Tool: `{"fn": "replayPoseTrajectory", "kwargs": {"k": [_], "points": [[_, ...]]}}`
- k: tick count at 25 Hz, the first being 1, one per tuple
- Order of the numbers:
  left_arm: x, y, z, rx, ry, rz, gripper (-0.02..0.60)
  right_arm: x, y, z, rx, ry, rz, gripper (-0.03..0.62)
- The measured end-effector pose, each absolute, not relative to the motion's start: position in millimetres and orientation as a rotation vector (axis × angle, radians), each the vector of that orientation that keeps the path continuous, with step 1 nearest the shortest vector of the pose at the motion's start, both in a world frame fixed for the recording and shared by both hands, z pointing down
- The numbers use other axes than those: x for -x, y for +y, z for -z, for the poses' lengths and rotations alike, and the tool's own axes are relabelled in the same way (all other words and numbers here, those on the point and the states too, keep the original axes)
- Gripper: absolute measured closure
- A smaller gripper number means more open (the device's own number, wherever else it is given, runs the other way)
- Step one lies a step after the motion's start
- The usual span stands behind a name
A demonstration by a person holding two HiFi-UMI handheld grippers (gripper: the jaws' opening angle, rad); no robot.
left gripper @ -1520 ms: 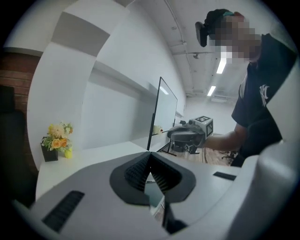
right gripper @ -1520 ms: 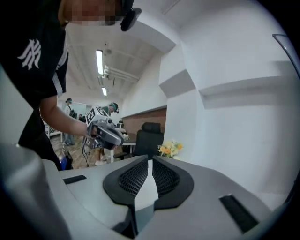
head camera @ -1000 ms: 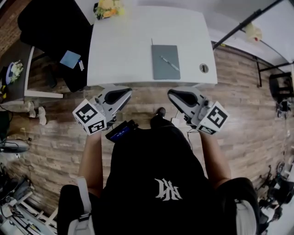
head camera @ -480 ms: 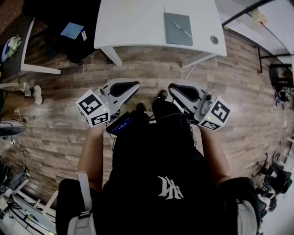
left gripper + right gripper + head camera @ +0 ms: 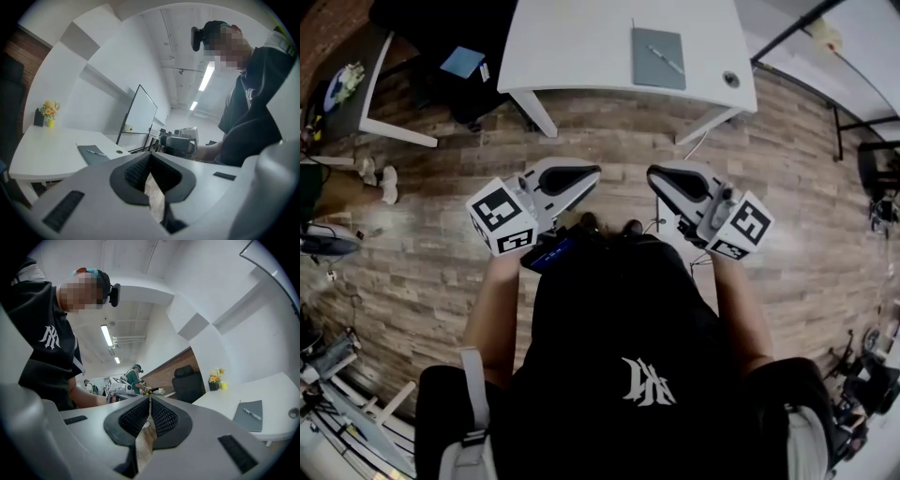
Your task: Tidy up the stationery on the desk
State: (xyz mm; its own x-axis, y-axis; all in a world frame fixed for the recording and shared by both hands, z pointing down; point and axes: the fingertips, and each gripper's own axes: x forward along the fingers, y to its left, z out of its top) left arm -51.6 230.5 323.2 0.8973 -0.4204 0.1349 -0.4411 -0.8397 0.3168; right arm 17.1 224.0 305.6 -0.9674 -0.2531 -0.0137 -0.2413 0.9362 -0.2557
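So, quick update: the person has backed off from the tabletop [image 5: 581, 47]. A second ago both grippers sat right at its near edge, and now there's a wide strip of wooden floor [image 5: 609, 131] between them and it. The left claw [image 5: 592, 175] is closed all the way with nothing in it, and the left gripper view shows its pads meeting with only floor behind. Same story for the right claw [image 5: 653, 175], pinched together and empty. Both point roughly level toward the tabletop. The stationery hasn't budged: the grey notebook [image 5: 657, 57] lies flat near the tabletop's near edge, right of the middle, with the pen [image 5: 667, 60] resting slantwise on its cover. A small round cable hole [image 5: 730, 79] sits by the near right corner. My read is that stepping away with empty claws means either the tidying is already finished, pen parked on the notebook, or it hasn't started. Can't say which from this alone, but nothing's being handled right now.
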Motion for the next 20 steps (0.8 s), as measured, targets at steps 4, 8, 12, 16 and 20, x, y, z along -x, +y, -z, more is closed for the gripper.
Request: {"fn": "replayPoseTrajectory", "kwargs": {"k": [4, 8, 12, 16, 20], "points": [[19.1, 232.2, -320.1, -2.726, -0.672, -0.087, 0.578, -55.8, 232.0, -309.2, 0.387, 3.044, 0.399, 0.551], [1.5, 236.5, -324.9, -2.718, -0.696, -0.089, 0.578, -77.5, 234.1, -311.9, 0.381, 3.037, 0.393, 0.551], [-10.1, 237.0, -328.2, -2.708, -0.731, -0.104, 0.578, -86.5, 235.9, -316.3, 0.334, 3.037, 0.409, 0.551], [-13.1, 241.5, -328.4, -2.699, -0.778, -0.125, 0.578, -85.3, 239.4, -321.4, 0.257, 3.051, 0.415, 0.551], [-3.6, 249.2, -326.9, -2.682, -0.833, -0.128, 0.578, -76.9, 240.8, -317.2, 0.194, 3.051, 0.391, 0.551]]}}
